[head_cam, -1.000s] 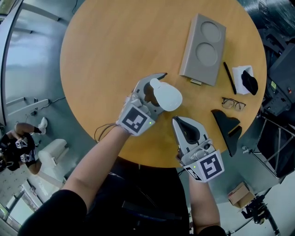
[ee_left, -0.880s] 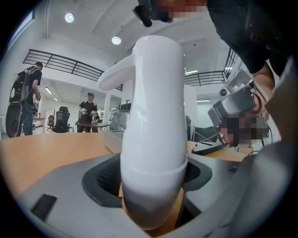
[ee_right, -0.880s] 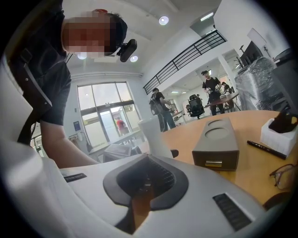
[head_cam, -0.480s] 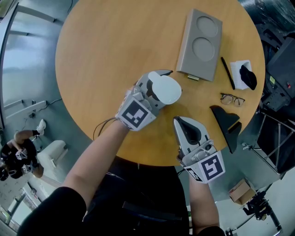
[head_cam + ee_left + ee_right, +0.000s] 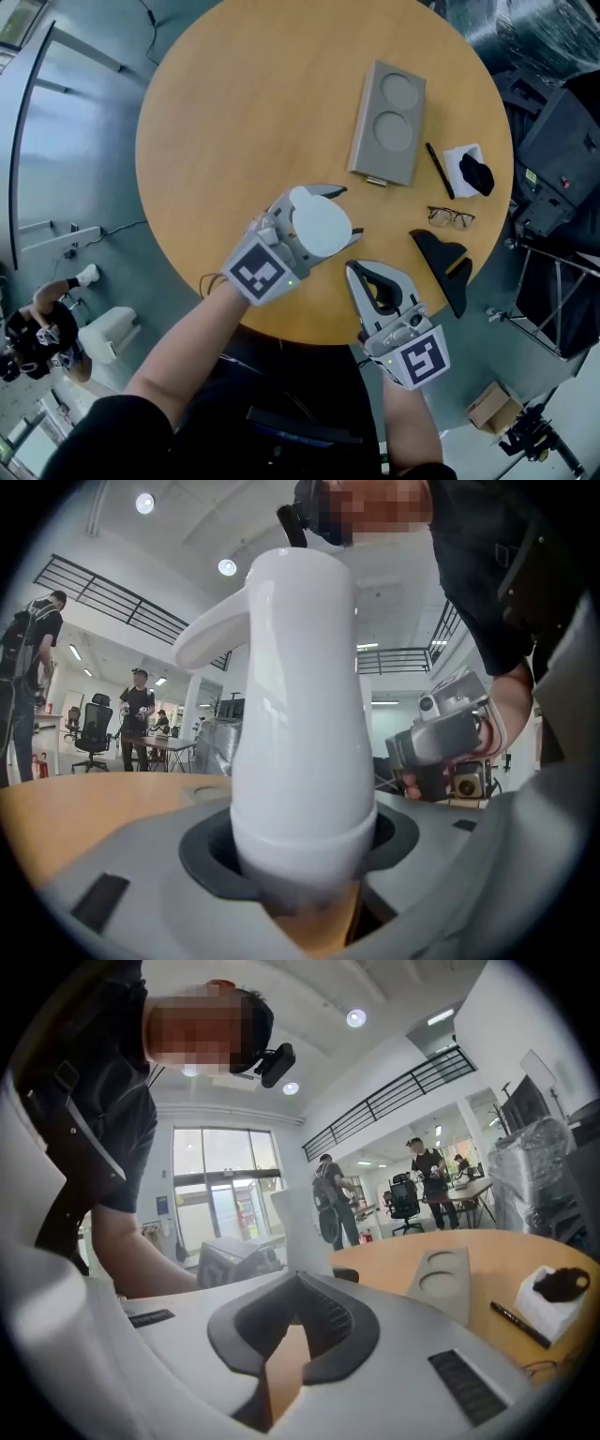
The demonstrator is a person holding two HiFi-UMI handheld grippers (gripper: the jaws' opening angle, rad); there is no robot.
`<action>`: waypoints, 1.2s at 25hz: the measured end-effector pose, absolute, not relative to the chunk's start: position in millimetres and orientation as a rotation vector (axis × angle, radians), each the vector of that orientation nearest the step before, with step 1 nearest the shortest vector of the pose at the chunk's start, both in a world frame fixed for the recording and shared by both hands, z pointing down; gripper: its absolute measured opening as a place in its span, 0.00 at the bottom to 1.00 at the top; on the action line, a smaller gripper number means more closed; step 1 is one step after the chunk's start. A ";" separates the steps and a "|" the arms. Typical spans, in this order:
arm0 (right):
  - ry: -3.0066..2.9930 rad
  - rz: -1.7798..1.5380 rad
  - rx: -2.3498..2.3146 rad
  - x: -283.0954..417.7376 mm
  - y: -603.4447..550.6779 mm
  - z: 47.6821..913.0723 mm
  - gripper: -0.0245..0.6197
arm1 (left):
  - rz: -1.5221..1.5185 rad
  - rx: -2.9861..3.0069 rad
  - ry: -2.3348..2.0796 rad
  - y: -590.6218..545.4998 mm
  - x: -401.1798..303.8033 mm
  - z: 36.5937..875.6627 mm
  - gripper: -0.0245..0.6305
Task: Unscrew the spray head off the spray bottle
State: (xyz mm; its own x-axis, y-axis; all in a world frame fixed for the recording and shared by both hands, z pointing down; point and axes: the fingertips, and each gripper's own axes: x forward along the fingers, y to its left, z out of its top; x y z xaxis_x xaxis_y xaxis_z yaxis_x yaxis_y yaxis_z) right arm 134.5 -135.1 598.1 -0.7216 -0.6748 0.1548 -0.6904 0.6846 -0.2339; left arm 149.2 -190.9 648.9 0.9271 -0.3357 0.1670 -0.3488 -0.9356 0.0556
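The white spray bottle stands upright between the jaws of my left gripper, which have just been closing and now press on its lower body. In the left gripper view the bottle fills the middle, its spray head's nozzle pointing left, above the left gripper. My right gripper is shut with nothing in it, just right of the bottle and nearer the table's front edge. The right gripper view shows its jaws closed, with the bottle behind them.
On the round wooden table lie a grey tray with two round recesses, a black pen, glasses, a white cloth with a black item, and a black wedge-shaped object. People stand in the background.
The left jaws, open around the bottle a second ago, have closed on it. Both grippers have risen since, the left carrying the bottle up.
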 end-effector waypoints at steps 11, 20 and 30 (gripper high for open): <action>-2.919 0.352 1.085 110.5 -107.8 472.2 0.08 | 0.330 2.963 -0.555 -144.8 124.4 534.3 0.48; -2.943 0.302 1.044 81.8 -79.3 404.9 0.09 | 0.323 2.989 -0.501 -121.9 95.7 453.8 0.48; -2.958 0.256 1.086 26.0 -68.1 317.1 0.24 | 0.347 2.934 -0.561 -95.7 51.3 401.4 0.48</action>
State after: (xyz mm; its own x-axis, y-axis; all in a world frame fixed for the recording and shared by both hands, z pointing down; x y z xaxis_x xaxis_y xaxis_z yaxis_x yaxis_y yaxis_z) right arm 26.0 -68.1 317.1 -0.7638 -0.6444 0.0367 -0.6411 0.7509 -0.1583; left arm 51.3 -95.7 401.4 0.9042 -0.3470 0.2490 -0.3780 -0.9216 0.0883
